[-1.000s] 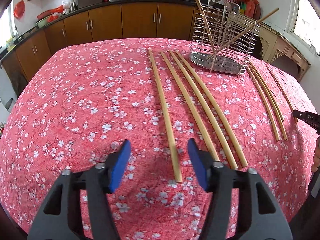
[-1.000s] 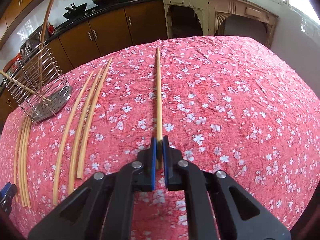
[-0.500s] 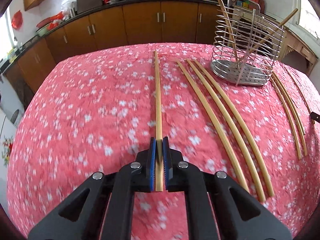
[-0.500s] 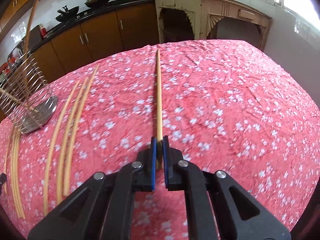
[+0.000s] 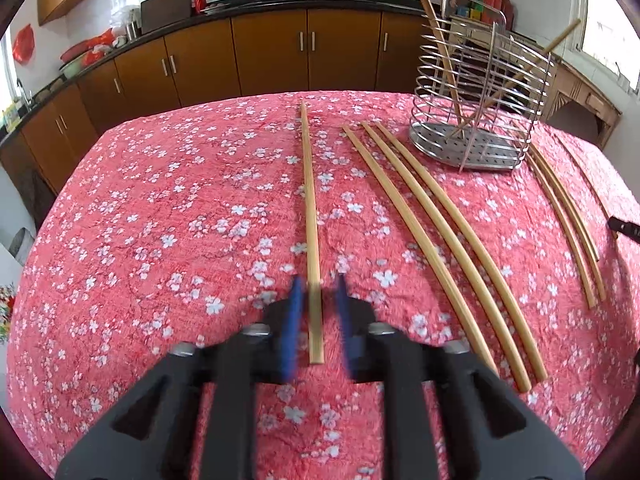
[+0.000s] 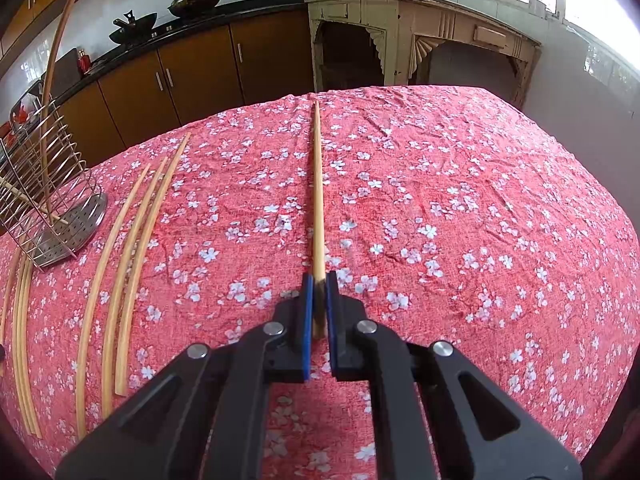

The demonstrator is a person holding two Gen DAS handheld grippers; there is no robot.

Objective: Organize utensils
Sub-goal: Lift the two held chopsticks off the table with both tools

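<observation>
Where it clamped half a second ago, the left gripper (image 5: pixel 318 312) has just been opening, jaws apparently clear of the pale chopstick (image 5: pixel 310 216) between them, while the right gripper (image 6: pixel 317 304) pinches another chopstick (image 6: pixel 317 184).

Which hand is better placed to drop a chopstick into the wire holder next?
Right. The right tool is shut on a bamboo chopstick; the left tool just opened around its loose one. The wire utensil holder stands nearby.

Open room: the tabletop (image 5: pixel 160 220) left of the single chopstick (image 5: pixel 310 200)
Open room: its right half (image 6: pixel 480 220)
Obstacle: wire rack (image 5: pixel 480 92), standing far right
Obstacle: chopstick rows (image 5: pixel 440 232) flat beside it
</observation>
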